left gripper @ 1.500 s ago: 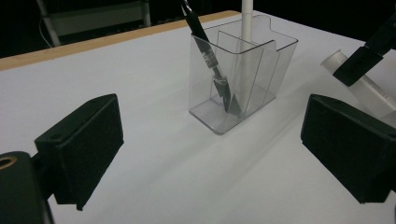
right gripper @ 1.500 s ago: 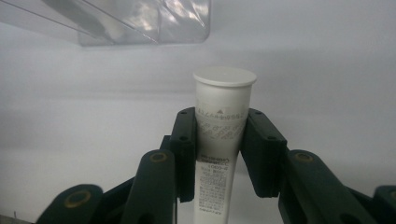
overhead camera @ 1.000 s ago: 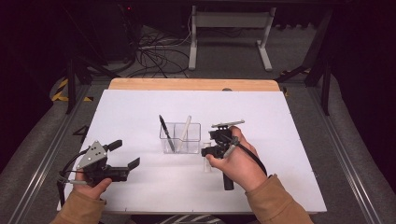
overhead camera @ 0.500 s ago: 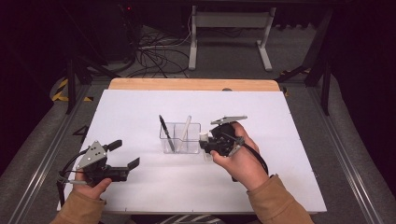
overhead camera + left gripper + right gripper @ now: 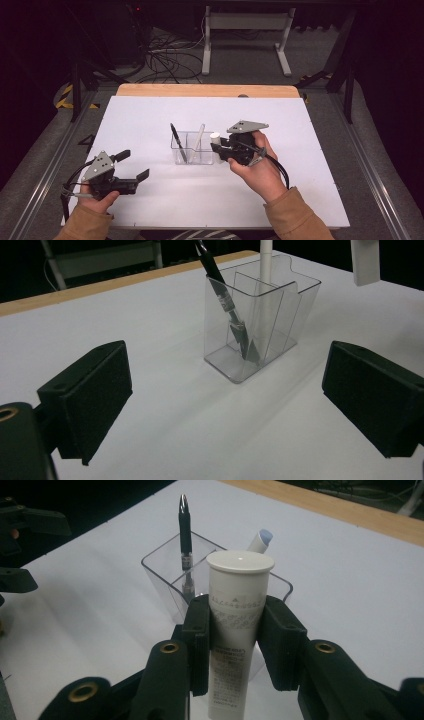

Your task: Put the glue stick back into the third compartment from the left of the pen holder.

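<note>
Right gripper (image 5: 235, 645) clamped on upright white tube (image 5: 237, 625) just right of clear holder (image 5: 194, 148) mid-table, left gripper (image 5: 131, 167) jaws apart, idle near-left; tube could clip holder rim and tip it.

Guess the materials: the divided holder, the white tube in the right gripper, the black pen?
Holder: clear rigid plastic, glossy; you see the divider and pen through its walls. White tube: likely plastic, matte, with printed text and a flat cap, clamped in the right gripper. Black pen: probably plastic barrel with shiny metal-looking tip and band.
</note>
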